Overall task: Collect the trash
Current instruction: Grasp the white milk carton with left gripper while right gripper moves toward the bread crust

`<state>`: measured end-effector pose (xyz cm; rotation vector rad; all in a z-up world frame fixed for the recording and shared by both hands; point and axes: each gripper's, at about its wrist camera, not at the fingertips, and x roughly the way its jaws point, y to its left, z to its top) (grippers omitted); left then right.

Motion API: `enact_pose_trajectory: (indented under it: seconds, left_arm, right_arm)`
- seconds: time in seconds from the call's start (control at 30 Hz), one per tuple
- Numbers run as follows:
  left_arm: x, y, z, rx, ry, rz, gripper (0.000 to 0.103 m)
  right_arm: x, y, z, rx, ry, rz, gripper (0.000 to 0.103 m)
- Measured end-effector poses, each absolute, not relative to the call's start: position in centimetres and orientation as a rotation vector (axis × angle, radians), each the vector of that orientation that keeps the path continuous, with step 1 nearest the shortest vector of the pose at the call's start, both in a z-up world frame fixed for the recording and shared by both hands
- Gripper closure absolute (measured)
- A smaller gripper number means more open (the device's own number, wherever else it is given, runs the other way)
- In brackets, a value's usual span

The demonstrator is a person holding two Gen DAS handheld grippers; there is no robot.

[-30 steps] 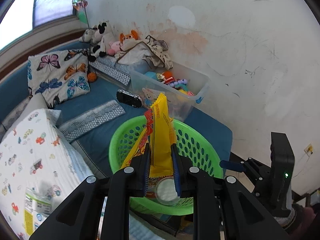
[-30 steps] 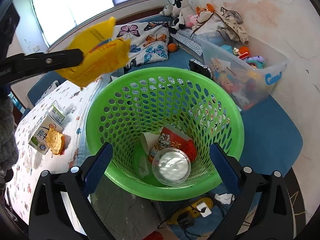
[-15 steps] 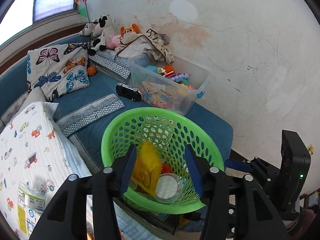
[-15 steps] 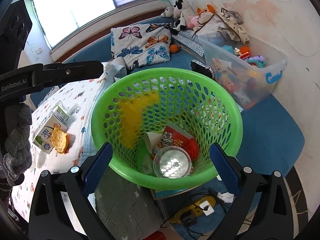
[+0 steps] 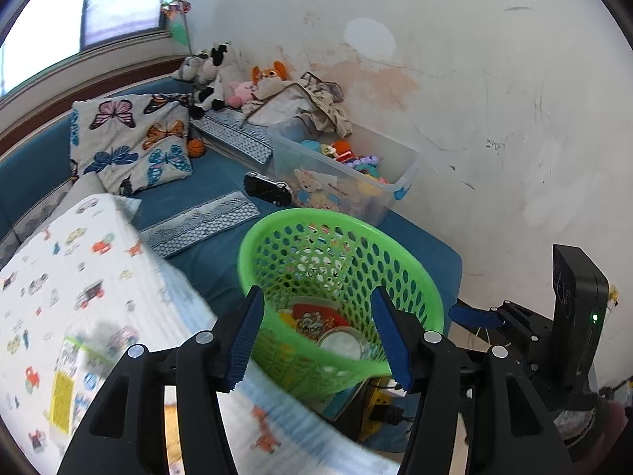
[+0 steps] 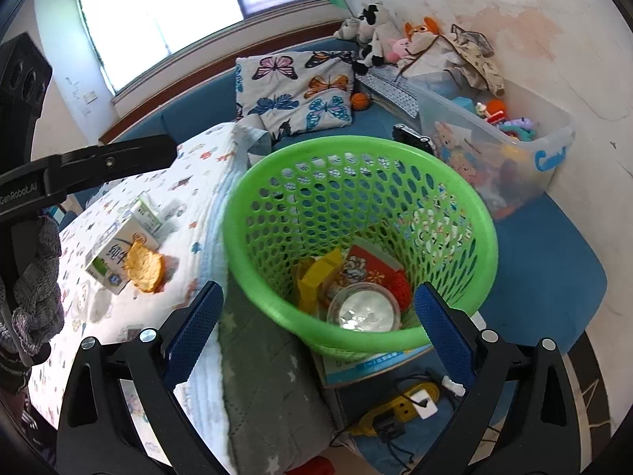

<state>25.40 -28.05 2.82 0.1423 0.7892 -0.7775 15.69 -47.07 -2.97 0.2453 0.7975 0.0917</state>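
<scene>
Trash lies in the green basket [image 6: 358, 213]: a yellow wrapper [image 6: 316, 273]. Left gripper [image 5: 318, 340] has just opened, empty. Right gripper [image 6: 316, 328] gapes wide, empty, at 6 o'clock.

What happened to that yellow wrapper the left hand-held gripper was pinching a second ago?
The left hand-held gripper let it go: its jaws have just been opening and nothing is between them. The yellow wrapper dropped into the green basket. The right hand-held gripper stayed open, and the milk carton still lies on the blanket.
</scene>
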Motion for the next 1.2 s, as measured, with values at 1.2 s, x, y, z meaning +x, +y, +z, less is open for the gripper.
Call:
enact_pose_trajectory:
  seconds: [1.2]
  left_arm:
    - [26.0,-10.7,-2.0,0.196,0.795,-0.492,0.041]
  right_arm:
    - [16.9,-36.4,-2.0,0.140,0.816,0.277,0.007]
